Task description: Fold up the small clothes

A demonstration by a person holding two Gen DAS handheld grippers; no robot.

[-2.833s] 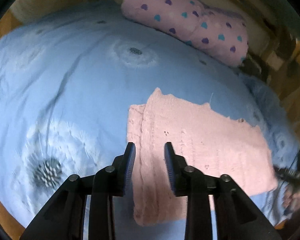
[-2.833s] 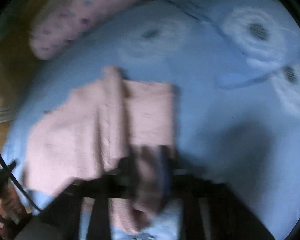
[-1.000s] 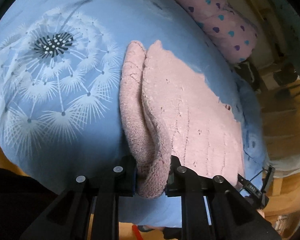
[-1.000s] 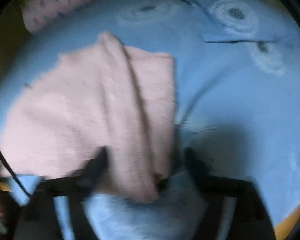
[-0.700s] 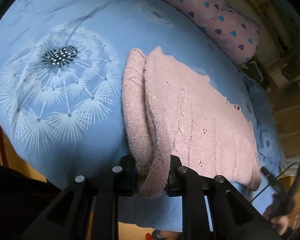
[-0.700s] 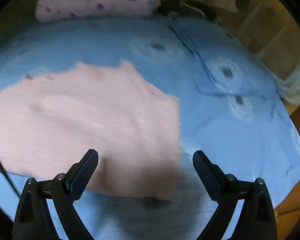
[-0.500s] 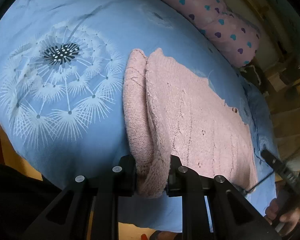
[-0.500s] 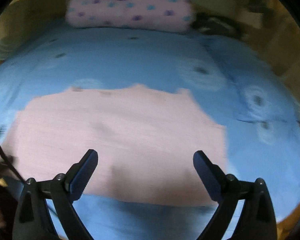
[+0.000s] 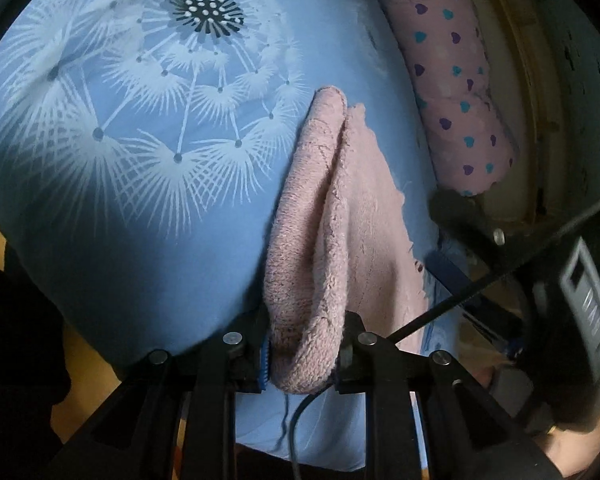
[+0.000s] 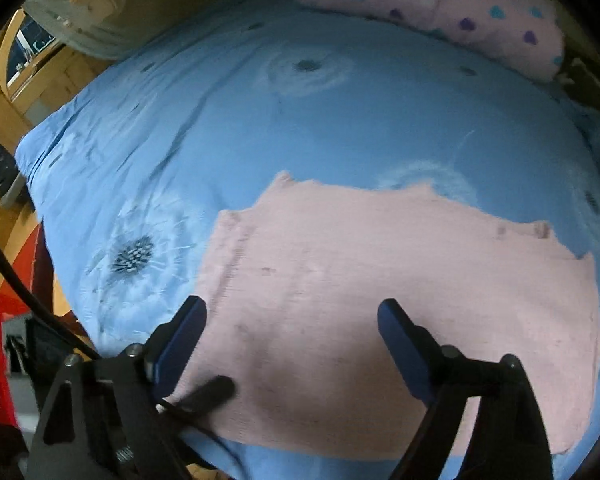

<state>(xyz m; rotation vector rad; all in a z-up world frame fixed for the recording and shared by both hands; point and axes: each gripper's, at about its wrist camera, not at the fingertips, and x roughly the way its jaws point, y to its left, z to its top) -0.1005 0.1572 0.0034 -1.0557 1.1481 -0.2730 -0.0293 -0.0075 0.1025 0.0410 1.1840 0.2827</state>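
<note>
Fingers, left: the left gripper [image 9: 302, 354] is clamped tight on a bunched, doubled-over edge of the pink knitted garment [image 9: 340, 216], which bulges out between the two pads as a thick roll.
Fingers, right: the right gripper [image 10: 288, 336] is spread wide with its jaws closing; nothing is gripped between the blue pads, and the garment [image 10: 380, 300] is seen flat beneath them.
Garment, look: a pale pink knit with a fuzzy, loopy surface is shown; faint vertical rows of small eyelet holes are seen across it, and its far edge is uneven and stepped.
Garment, place: it is laid out flat on the bed near the front edge, with only the pinched end lifted and folded lengthwise into a ridge.
Bed: a blue cover [image 10: 340, 128] printed with white dandelion heads [image 9: 204, 12] is spread under the garment.
Pillow: a pink pillow [image 10: 440, 4] with purple and teal hearts is set at the far end of the bed, well apart from the garment.
Right gripper, seen from the left: it is visible, blurred, beside the garment's right edge.
</note>
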